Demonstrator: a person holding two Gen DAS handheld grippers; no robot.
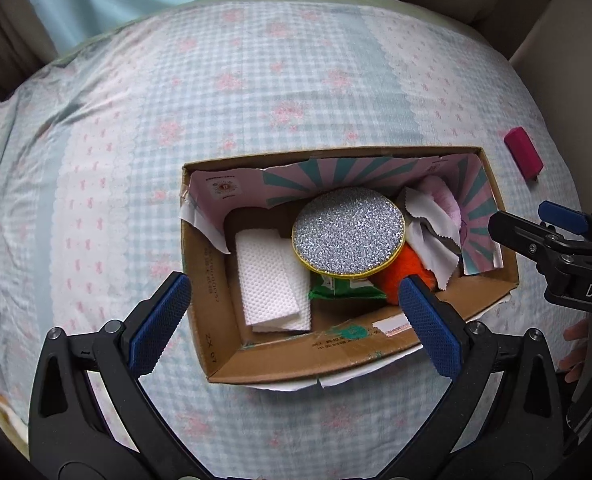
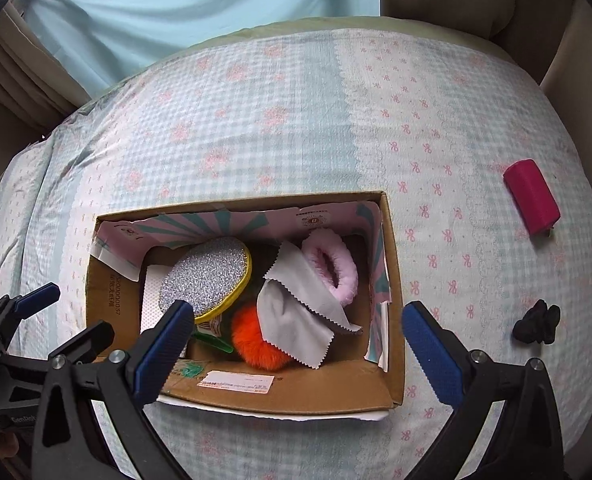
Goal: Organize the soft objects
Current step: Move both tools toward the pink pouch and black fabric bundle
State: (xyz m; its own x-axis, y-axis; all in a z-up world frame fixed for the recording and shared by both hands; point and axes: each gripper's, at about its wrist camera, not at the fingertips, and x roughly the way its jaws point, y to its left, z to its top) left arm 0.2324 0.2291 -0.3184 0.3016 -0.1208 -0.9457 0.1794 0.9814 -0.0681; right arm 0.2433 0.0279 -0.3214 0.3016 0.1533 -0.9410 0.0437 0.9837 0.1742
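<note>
Both my tongs, left (image 1: 293,326) and right (image 2: 296,344), hang spread wide over the cardboard box (image 2: 392,264), holding nothing. Inside it: glitter pad (image 2: 205,278), orange pompom (image 2: 251,340), grey cloth (image 2: 296,312), pink scrunchie (image 2: 346,268). Red block (image 2: 532,196) and black lump (image 2: 536,322) sit right of the box.

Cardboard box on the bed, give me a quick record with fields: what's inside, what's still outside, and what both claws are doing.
container: cardboard box on the checked bedspread
inside: silver glitter pad, white paper towel, green packet, orange pom-pom, grey cloth, pink fluffy ring
outside: red roll, small black item, both right of the box
left claw: open, empty, above the box
right claw: open, empty, above the box
</note>
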